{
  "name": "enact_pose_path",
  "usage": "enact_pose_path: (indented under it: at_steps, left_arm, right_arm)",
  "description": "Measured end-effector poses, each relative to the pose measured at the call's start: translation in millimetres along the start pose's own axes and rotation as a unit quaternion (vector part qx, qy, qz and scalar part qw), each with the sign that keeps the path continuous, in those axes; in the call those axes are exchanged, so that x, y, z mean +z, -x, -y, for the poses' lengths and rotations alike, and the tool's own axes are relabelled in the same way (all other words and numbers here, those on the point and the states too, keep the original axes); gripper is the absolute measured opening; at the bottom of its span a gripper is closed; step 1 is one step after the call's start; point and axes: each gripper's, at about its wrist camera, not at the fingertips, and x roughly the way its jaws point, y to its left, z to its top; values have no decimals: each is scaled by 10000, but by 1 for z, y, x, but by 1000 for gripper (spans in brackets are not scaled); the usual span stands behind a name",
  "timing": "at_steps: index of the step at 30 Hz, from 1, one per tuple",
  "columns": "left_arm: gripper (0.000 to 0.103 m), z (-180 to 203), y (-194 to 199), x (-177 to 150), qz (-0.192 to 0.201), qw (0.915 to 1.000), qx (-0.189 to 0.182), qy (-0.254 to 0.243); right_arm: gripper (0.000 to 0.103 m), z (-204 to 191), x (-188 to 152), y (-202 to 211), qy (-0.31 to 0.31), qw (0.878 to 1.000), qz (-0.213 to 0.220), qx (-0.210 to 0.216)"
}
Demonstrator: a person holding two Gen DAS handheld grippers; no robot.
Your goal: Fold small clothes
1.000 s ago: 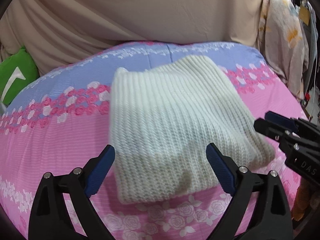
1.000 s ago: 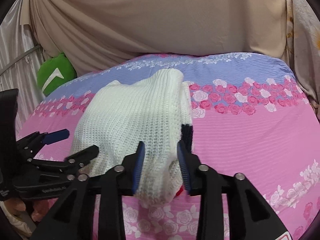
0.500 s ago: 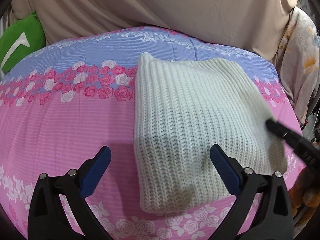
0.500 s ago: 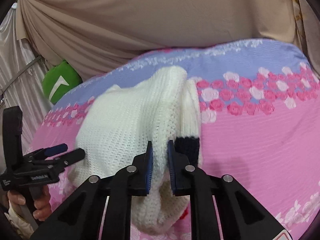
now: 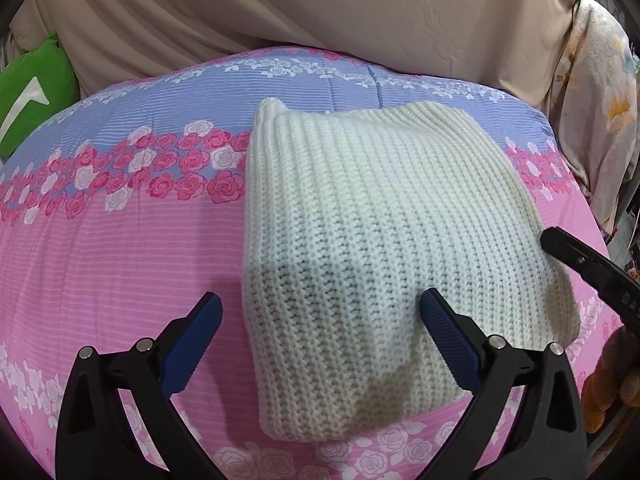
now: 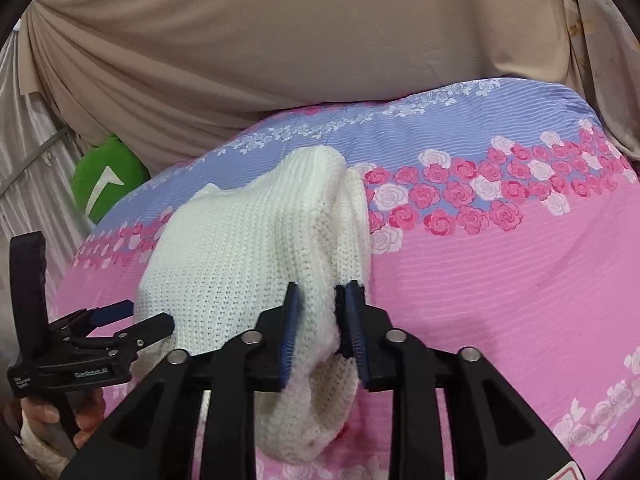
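A cream knit sweater [image 5: 380, 220] lies folded into a thick rectangle on the pink and lilac rose bedspread [image 5: 120, 260]. My left gripper [image 5: 320, 298] hovers open over the sweater's near left corner. Its right finger is above the knit and its left finger above bare bedspread. In the right wrist view the sweater [image 6: 248, 256] bulges at its near right edge. There my right gripper [image 6: 320, 292] has the folded edge between its blue pads while the jaws are opening. The left gripper [image 6: 148, 314] shows at the lower left, and the right gripper [image 5: 560, 240] pokes in from the right.
A green cushion [image 5: 28, 96] [image 6: 108, 176] sits at the bed's far left. A beige drape [image 5: 320, 20] hangs behind the bed, and a floral curtain [image 5: 592, 120] hangs at the right. A hand [image 6: 40, 416] holds the left gripper's handle.
The right jaws squeezed the sweater's near edge, then widened again with the fabric still between them. The left gripper shifted left, so its left finger now stands off the sweater.
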Motion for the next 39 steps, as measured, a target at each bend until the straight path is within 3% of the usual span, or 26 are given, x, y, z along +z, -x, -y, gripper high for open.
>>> enact_pose_path:
  at_steps: [2, 6, 13, 29, 34, 39]
  left_arm:
    - [97, 2, -2, 0, -13, 10000, -11, -4]
    - [97, 3, -7, 0, -76, 10000, -39, 5]
    - [98, 2, -16, 4, -146, 9997, -159, 87]
    - [98, 3, -36, 4, 22, 9996, -215, 195]
    - [98, -2, -42, 2, 40, 9987, -409, 312]
    - [98, -14, -50, 2, -11, 9942, -883, 621]
  right_arm:
    - [56, 7, -7, -3, -151, 9998, -128, 42]
    - [59, 20, -22, -20, -569, 9958, -528, 490]
    - [64, 16, -24, -42, -715, 9901, -780, 918]
    - [83, 13, -16, -63, -645, 9901, -732, 1012]
    - [85, 9, -13, -67, -564, 9915, -657, 975]
    - [85, 17, -13, -68, -637, 9900, -606, 1102]
